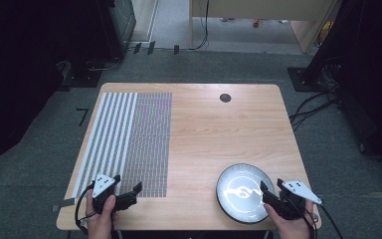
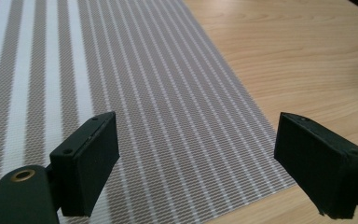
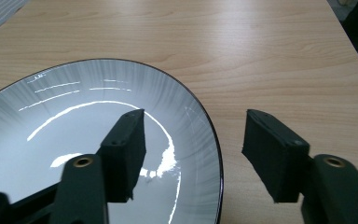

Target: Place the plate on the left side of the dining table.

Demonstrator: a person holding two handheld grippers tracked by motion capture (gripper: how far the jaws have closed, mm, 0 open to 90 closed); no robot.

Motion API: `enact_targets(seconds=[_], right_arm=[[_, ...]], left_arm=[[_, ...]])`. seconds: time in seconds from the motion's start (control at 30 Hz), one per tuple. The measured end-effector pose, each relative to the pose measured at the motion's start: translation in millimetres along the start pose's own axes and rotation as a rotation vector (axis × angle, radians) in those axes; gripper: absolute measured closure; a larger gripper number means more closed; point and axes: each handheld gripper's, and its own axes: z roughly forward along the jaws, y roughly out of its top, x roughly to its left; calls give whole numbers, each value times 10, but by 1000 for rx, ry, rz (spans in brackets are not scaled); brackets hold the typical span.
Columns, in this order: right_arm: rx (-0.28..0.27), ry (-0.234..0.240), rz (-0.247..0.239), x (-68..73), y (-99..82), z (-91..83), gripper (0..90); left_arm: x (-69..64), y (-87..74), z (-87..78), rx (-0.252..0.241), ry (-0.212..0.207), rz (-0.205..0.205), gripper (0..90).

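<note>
A round grey plate with a dark rim (image 1: 230,175) lies at the table's near right corner. My right gripper (image 1: 271,184) stands open astride its right rim. In the right gripper view one jaw hangs over the plate's glossy inside (image 3: 74,107) and the other over bare wood outside the rim, with the gripper (image 3: 196,116) clear of the rim on both sides. A striped woven placemat (image 1: 129,139) covers the table's left part. My left gripper (image 1: 128,181) is open above the placemat's near right corner (image 2: 205,154), with nothing between its jaws (image 2: 196,119).
The wooden table (image 1: 219,129) has a small black round cap (image 1: 225,97) near its far edge. Bare wood lies between the placemat and the plate. Cables run on the floor to the right of the table (image 1: 308,107).
</note>
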Motion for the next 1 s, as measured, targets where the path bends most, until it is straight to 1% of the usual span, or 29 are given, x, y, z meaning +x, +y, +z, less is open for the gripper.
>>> enact_targets(seconds=[0.13, 0.17, 0.2, 0.3, 0.37, 0.53, 0.63, 0.67, 0.7, 0.83, 0.87, 0.9, 0.93, 1.0], right_arm=[[-16, 1, -17, 2, -7, 5, 428], [-16, 1, -17, 2, -7, 5, 428], [-18, 7, -9, -9, -6, 5, 455], [-15, 25, -2, -27, -9, 5, 482], [-13, 34, -1, -30, -12, 6, 499], [-18, 48, 1, -33, -10, 4, 510], [-13, 57, 10, -35, -9, 7, 518], [-6, 63, 22, -39, -5, 5, 521], [-5, 65, 29, -41, -3, 3, 522], [-9, 72, 39, -55, 3, -3, 541], [-9, 72, 39, -55, 3, -3, 541], [-13, 74, 31, -54, 1, -4, 548], [-15, 74, 30, -54, 0, -3, 549], [-19, 75, 30, -58, -4, 0, 559]], left_arm=[[-142, 27, 68, 1, -20, 13, 139], [-142, 27, 68, 1, -20, 13, 139], [-209, 34, 104, 5, -31, 23, 139], [-313, 41, 153, 11, -46, 41, 139], [-353, 42, 173, 13, -50, 51, 139], [-430, 55, 211, 16, -61, 59, 139], [-462, 80, 225, 13, -64, 63, 139], [-492, 103, 235, 9, -67, 66, 139], [-492, 103, 235, 9, -67, 66, 139], [-620, 156, 285, 6, -82, 87, 139], [-620, 156, 285, 6, -82, 87, 139], [-669, 164, 311, 9, -89, 94, 139], [-669, 164, 311, 9, -89, 94, 139], [-767, 171, 361, 14, -106, 104, 139]])
